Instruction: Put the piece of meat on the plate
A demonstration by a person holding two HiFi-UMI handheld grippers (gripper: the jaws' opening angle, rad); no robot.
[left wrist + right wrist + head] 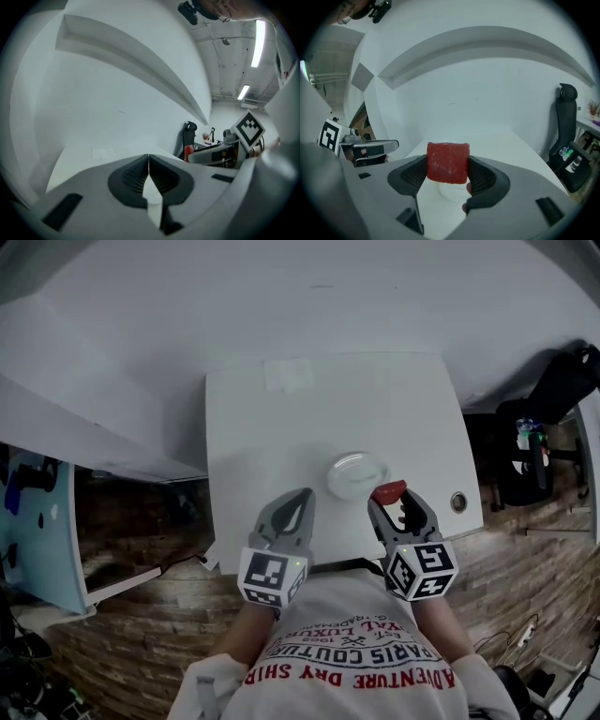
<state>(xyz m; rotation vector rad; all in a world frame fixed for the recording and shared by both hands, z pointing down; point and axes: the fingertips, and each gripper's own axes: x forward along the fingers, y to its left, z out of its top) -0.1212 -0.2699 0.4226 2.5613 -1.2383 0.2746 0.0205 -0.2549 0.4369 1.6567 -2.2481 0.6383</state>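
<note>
A red block of meat (447,162) sits clamped between the jaws of my right gripper (447,172), held above the table. In the head view the same meat (388,490) shows at the tip of the right gripper (387,495), just to the right of a small white plate (356,474). Part of that plate (452,191) shows below the meat in the right gripper view. My left gripper (298,499) hovers left of the plate, its jaws closed together with nothing between them (148,161).
The white table (281,427) has a pale paper patch (289,376) near its far edge and a round metal grommet (457,502) at the right edge. A black office chair (548,427) stands to the right. A wooden floor lies below.
</note>
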